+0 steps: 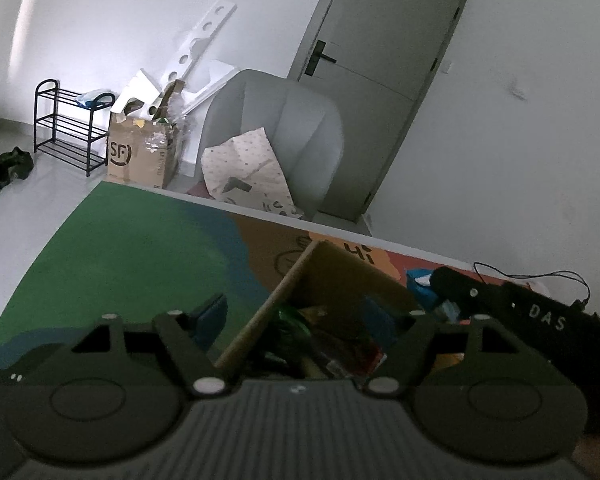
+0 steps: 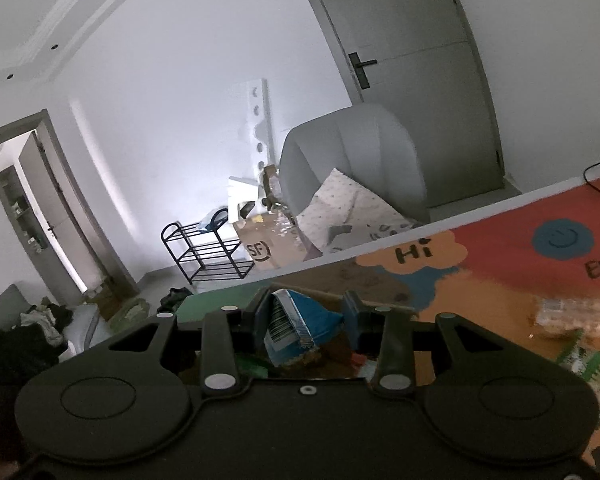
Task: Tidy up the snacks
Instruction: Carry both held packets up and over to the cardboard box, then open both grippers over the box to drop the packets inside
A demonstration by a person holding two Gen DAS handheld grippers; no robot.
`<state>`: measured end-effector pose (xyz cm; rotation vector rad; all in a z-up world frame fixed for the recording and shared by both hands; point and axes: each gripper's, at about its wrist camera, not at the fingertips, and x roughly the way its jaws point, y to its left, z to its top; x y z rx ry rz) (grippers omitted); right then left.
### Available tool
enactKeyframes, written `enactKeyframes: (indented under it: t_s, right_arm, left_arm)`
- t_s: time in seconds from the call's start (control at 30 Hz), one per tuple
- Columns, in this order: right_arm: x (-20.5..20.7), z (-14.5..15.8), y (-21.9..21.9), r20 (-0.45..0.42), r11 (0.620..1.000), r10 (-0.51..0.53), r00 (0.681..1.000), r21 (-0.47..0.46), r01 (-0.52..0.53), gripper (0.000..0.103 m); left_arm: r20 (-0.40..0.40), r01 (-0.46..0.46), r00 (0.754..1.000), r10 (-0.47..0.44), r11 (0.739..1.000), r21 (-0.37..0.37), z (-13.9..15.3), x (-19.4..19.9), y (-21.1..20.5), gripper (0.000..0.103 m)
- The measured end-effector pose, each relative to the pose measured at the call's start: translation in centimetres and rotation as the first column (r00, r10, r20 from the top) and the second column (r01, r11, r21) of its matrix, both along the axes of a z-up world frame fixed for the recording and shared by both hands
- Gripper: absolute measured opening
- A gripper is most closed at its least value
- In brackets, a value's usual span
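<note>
In the left wrist view my left gripper point(image 1: 296, 314) is open and holds nothing. It hangs over an open cardboard box point(image 1: 340, 276), and the box's left wall passes between its fingers. Several snack packets point(image 1: 300, 332) lie in the box, green, red and yellow among them. My right gripper point(image 2: 306, 312) is shut on a blue snack packet point(image 2: 296, 320) with a barcode. It holds the packet above the dark inside of the box point(image 2: 328, 356). The black body of the right gripper point(image 1: 540, 320) shows at the right of the left wrist view.
The box stands on a colourful table mat point(image 1: 140, 248). To its right on the mat point(image 2: 500, 248) lie a clear packet point(image 2: 568, 316) and a green-and-white packet point(image 2: 588, 360). Beyond the table's far edge are a grey armchair point(image 1: 276, 128), a carton point(image 1: 144, 156) and a black rack point(image 1: 68, 128).
</note>
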<state>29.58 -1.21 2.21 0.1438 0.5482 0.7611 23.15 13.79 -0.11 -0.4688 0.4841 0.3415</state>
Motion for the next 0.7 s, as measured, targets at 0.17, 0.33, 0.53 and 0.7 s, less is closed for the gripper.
enactKeyframes:
  t_s: [0.17,0.33,0.53,0.7]
  right_arm:
    - [0.4,-0.2,0.1,-0.033,1.000,-0.002,0.999,0.016,0.003,0.052]
    - [0.1,-0.3,-1.4,-0.043,0.999,-0.027,0.999,0.021,0.028,0.055]
    - [-0.1,-0.5,-4.2,-0.053,0.995,-0.096,0.994,0.015,0.097,0.066]
    - [-0.2,-0.7,-6.8,-0.060,0.988,-0.152,0.987,0.019,0.154,0.076]
  left_arm:
    - [-0.003,-0.006,1.000,0.006,1.000,-0.012,0.0,0.0,0.0,0.080]
    - [-0.005,0.003,1.000,-0.003,1.000,-0.011,0.0,0.0,-0.2,0.084]
    - [0.007,0.019,1.000,-0.019,1.000,-0.022,0.1,0.1,-1.1,0.090]
    - [0.007,0.043,0.999,-0.043,0.999,-0.006,0.4,0.7,-2.4,0.094]
